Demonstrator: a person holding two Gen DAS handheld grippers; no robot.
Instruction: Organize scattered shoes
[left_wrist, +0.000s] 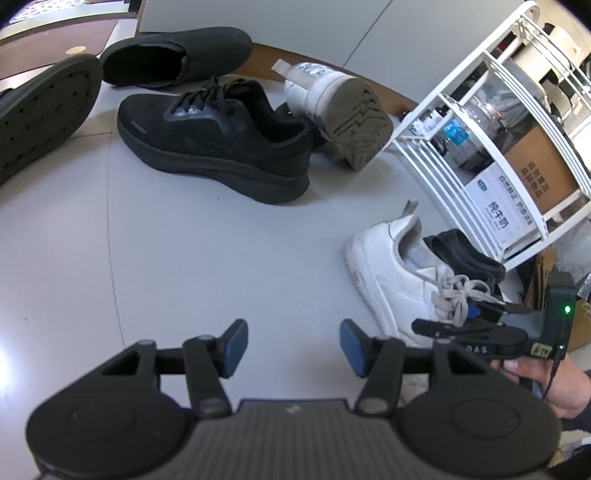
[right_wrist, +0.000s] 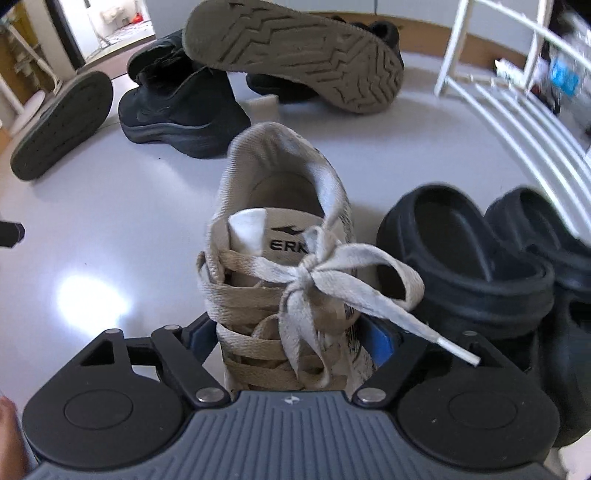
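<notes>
Now the right gripper (right_wrist: 291, 343) straddles the white sneaker (right_wrist: 284, 266) on the floor (right_wrist: 110, 229), pads flanking its laced forefoot, heel pointing away; contact unclear. The left gripper (left_wrist: 293, 345) hovers open, empty, farther off.

1. The tongue of the white sneaker (right_wrist: 284, 236) carries a black winged logo above the letters "ERK"; the lace (right_wrist: 332, 273) covers whatever follows, so the full brand name cannot be read.
2. The body of the right gripper (left_wrist: 476, 314) shows pale spaced letters "D A S" on its black side, probably the tail of a longer word.
3. Beside those letters sits a small yellow label (left_wrist: 542, 348); its print is too blurred to read.
4. The white and brown carton (left_wrist: 517, 199) on the white rack (left_wrist: 436, 122) bears large Chinese characters "纯牛奶", with a round blue logo and smaller lines that are illegible.
5. A bottle (left_wrist: 458, 136) on the rack has a blue label, unreadable.
</notes>
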